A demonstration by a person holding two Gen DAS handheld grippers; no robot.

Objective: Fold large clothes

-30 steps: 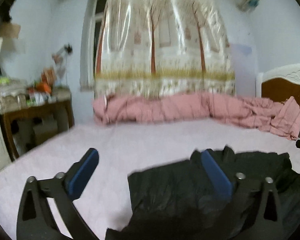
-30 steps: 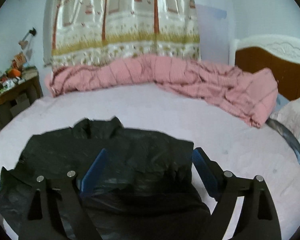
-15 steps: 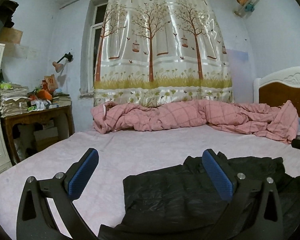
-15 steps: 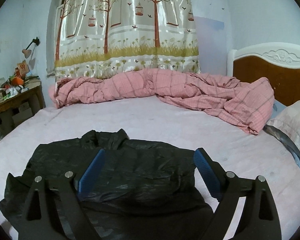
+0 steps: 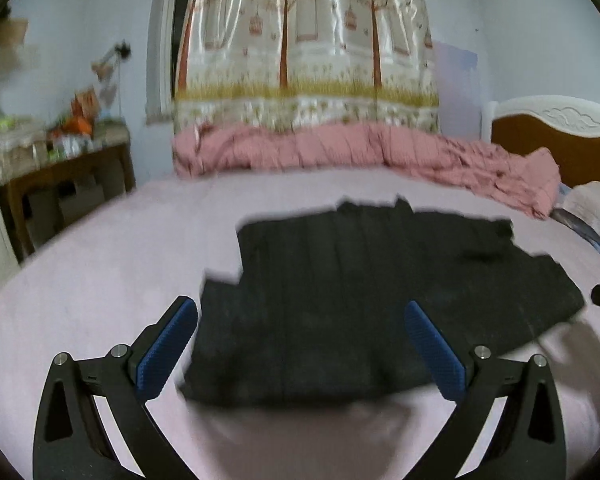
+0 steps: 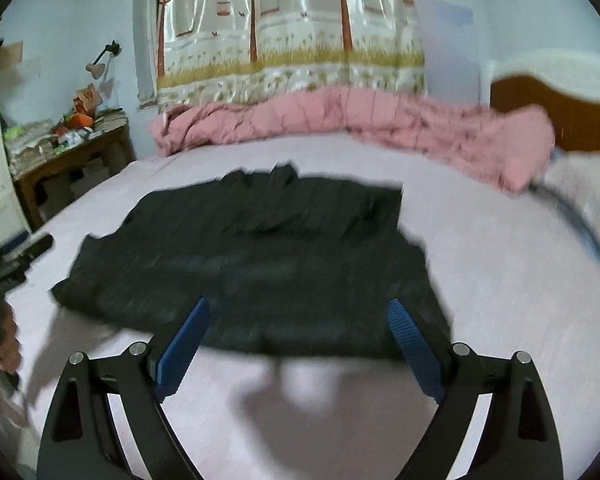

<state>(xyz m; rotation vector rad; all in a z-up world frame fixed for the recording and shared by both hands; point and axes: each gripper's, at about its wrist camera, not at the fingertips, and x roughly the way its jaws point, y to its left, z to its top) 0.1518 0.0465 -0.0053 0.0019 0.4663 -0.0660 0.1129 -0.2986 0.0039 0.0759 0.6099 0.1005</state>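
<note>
Black jacket (image 5: 364,296), one, spread flat on the pink bedsheet (image 5: 112,264), collar toward the far side, sleeves folded over the body; edges smeared by motion blur in both views. Lies toward the near half of the bed, well apart from everything else on it.

One bed, one sheet. One white-and-brown headboard (image 5: 556,136) off to the right. One tree-and-birdcage curtain (image 5: 304,48) hanging over the window behind. One pink checked quilt (image 5: 364,152), rumpled into a long roll along the far edge of the mattress. One wooden side table (image 6: 72,160) at left, heaped with clutter too blurred to count. One pale pillow (image 5: 596,208) at the right edge, with a dark item beside it, not identifiable. One wall lamp (image 6: 100,62) above the table.

Two grippers, both hovering above the jacket's near edge, touching nothing. Left gripper (image 5: 300,350): blue pads spread wide, nothing between them. Right gripper (image 6: 298,346): likewise spread wide, nothing held. Also seen from the right wrist, at far left: the other tool and the hand (image 6: 2,340) gripping its handle.
</note>
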